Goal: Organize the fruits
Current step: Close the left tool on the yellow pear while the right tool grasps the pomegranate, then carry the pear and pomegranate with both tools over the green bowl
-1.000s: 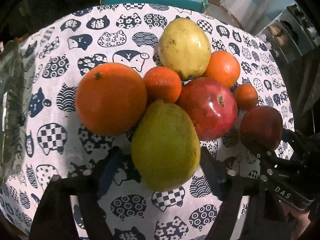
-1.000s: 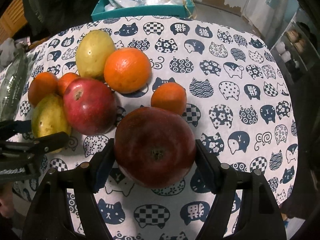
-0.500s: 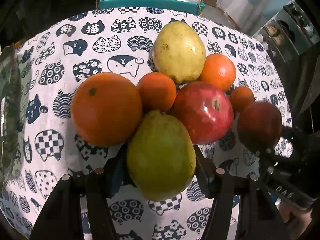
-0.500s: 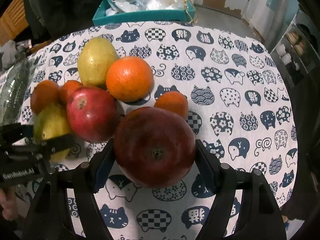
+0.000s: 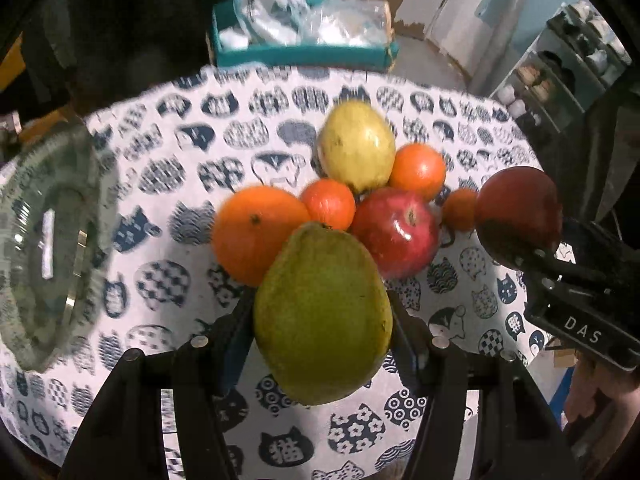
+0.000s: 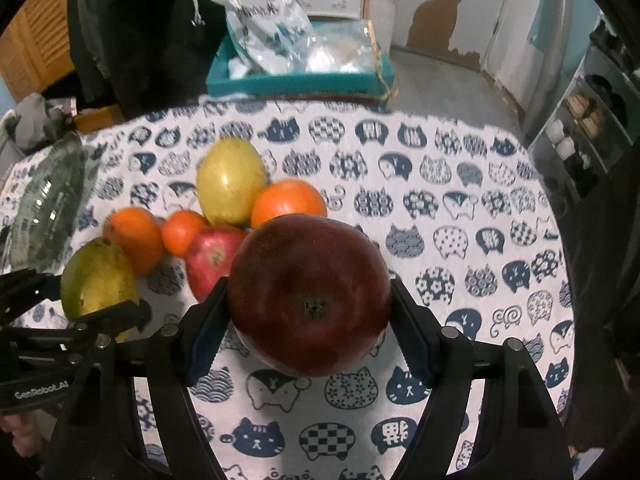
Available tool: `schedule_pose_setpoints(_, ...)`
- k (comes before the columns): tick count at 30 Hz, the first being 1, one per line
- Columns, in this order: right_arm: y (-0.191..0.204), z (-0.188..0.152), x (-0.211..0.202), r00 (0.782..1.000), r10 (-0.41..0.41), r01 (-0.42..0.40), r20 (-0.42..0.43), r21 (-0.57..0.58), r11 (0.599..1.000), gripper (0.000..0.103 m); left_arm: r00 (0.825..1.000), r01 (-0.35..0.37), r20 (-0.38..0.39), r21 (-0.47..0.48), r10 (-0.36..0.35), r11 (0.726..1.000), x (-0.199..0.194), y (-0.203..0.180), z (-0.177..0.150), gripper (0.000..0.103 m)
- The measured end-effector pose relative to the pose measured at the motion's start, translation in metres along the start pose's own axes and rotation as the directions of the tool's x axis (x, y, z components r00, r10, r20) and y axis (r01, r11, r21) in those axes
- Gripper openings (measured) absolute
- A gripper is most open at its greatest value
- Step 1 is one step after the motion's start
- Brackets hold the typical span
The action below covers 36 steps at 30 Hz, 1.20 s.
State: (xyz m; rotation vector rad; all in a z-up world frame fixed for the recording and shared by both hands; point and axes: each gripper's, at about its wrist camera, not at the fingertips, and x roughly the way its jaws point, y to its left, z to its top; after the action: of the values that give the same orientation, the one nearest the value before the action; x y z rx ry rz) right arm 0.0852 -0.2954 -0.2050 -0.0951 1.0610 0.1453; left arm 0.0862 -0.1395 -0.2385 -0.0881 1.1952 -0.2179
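Observation:
My left gripper (image 5: 322,320) is shut on a green pear (image 5: 322,316) and holds it above the table. My right gripper (image 6: 310,316) is shut on a dark red apple (image 6: 310,292), also lifted; the apple shows in the left wrist view (image 5: 516,212) at the right. On the cat-print tablecloth (image 6: 440,184) lie a yellow pear (image 5: 356,146), a big orange (image 5: 254,232), a bright red apple (image 5: 394,232) and three small oranges (image 5: 328,204). The green pear also shows in the right wrist view (image 6: 98,280) at the left.
A clear glass bowl (image 5: 48,248) stands at the table's left side. A teal tray (image 6: 300,80) with plastic bags sits beyond the far edge. Shelves (image 5: 560,60) stand at the right.
My left gripper closed on the green pear and lifted it off the table. My right gripper rose with the dark red apple. Both views pulled back from the fruit pile.

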Motion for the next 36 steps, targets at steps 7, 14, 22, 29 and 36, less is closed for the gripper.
schedule_pose_setpoints(7, 0.010, 0.012, -0.033, 0.997, 0.000, 0.001, 0.084, -0.013, 1.000, 0.076, 0.993, -0.025, 0.115, 0.031, 0.021, 0.999, -0.042, 0.004, 0.005, 0.063)
schedule_pose_setpoints(14, 0.020, 0.022, -0.064, 0.987, -0.002, 0.007, 0.163, -0.028, 1.000, 0.076, 0.974, -0.034, 0.226, 0.041, 0.024, 0.999, -0.083, 0.007, 0.014, 0.063)
schedule_pose_setpoints(22, 0.036, 0.033, -0.097, 0.969, 0.004, 0.006, 0.246, -0.043, 0.999, 0.076, 0.948, -0.028, 0.318, 0.015, 0.022, 0.999, -0.121, 0.022, 0.018, 0.063)
schedule_pose_setpoints(29, 0.055, 0.042, -0.125, 0.951, 0.044, -0.022, 0.307, -0.076, 0.997, 0.076, 0.914, -0.058, 0.403, 0.002, 0.052, 0.998, -0.155, 0.036, 0.017, 0.063)
schedule_pose_setpoints(36, 0.080, 0.050, -0.145, 0.936, 0.095, -0.059, 0.340, -0.115, 0.992, 0.076, 0.883, -0.074, 0.463, -0.014, 0.072, 0.997, -0.186, 0.053, 0.011, 0.063)
